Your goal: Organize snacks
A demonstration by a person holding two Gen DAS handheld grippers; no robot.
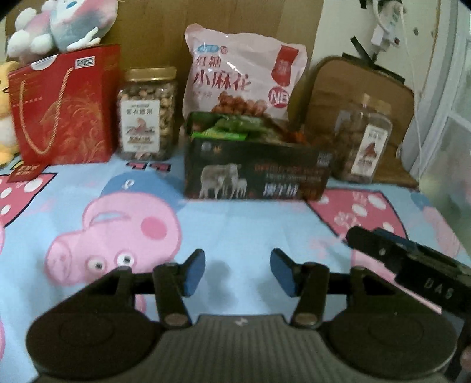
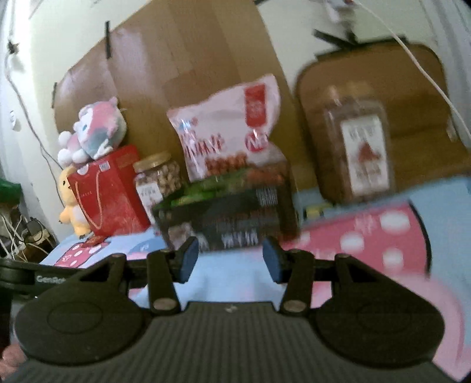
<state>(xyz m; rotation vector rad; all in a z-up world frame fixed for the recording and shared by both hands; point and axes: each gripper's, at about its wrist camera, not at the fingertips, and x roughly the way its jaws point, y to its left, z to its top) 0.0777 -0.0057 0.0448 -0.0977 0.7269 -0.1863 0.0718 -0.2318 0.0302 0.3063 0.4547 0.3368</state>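
A dark box (image 1: 256, 173) printed with sheep stands on the cartoon-print cloth (image 1: 235, 224), with green packets (image 1: 223, 126) sticking out of its open top. Behind it leans a pink snack bag (image 1: 244, 76). A gold-lidded jar of nuts (image 1: 147, 115) stands to its left, a second jar (image 1: 365, 141) to its right. My left gripper (image 1: 238, 272) hovers open over the cloth in front of the box, nothing between its blue pads. My right gripper (image 2: 229, 260) is open and empty too, facing the box (image 2: 232, 218), the bag (image 2: 226, 132) and the blurred right jar (image 2: 356, 147). Its finger (image 1: 406, 259) shows at the lower right of the left wrist view.
A red gift bag (image 1: 64, 106) stands at the far left with plush toys (image 1: 61, 26) on top and a yellow one (image 2: 70, 203) beside it. Brown cardboard (image 1: 182, 20) lines the wall. A tan cushion (image 1: 353, 88) sits behind the right jar. Cables (image 2: 17, 235) hang at the left edge.
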